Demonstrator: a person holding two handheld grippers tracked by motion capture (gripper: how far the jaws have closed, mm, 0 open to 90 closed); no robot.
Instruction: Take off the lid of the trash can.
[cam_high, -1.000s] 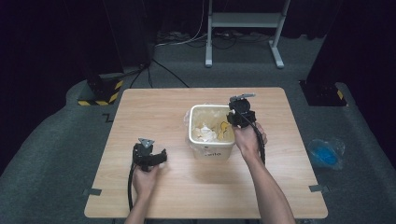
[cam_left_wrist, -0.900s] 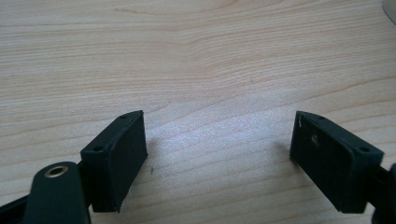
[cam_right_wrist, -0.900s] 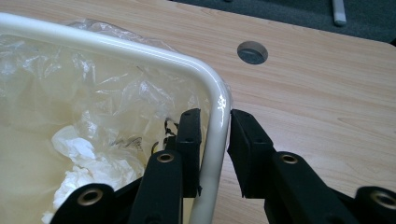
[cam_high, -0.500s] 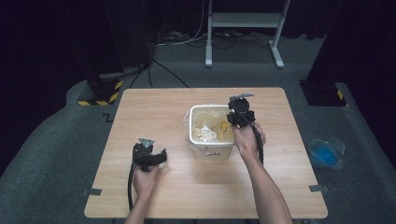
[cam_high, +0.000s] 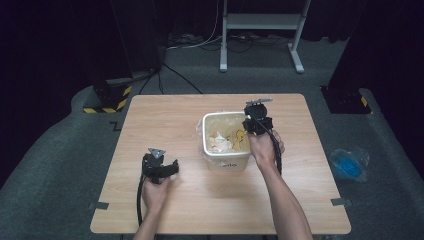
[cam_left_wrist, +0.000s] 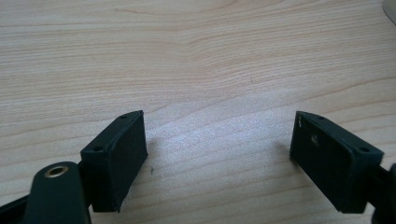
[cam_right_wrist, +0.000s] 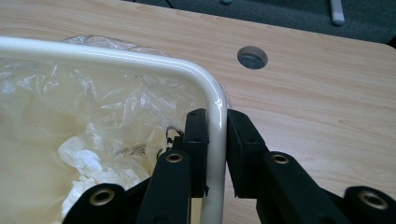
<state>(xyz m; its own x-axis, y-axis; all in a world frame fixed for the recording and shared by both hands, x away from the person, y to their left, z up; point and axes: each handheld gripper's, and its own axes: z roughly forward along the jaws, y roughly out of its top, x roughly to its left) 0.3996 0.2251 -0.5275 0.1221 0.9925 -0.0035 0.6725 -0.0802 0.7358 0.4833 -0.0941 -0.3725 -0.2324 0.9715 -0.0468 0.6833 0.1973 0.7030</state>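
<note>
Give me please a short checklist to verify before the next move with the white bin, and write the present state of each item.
1. Right gripper straddles the bin rim, one jaw inside, one outside: ok.
2. Jaws have just been closing on the rim; whether the pads grip firmly: cannot tell.
3. Clear plastic liner free of the inner jaw: cannot tell.
4. Left gripper open, with bare table between its jaws: ok.
5. White bin upright on the table, crumpled paper inside: ok.
6. Table space around the bin free: ok.
</note>
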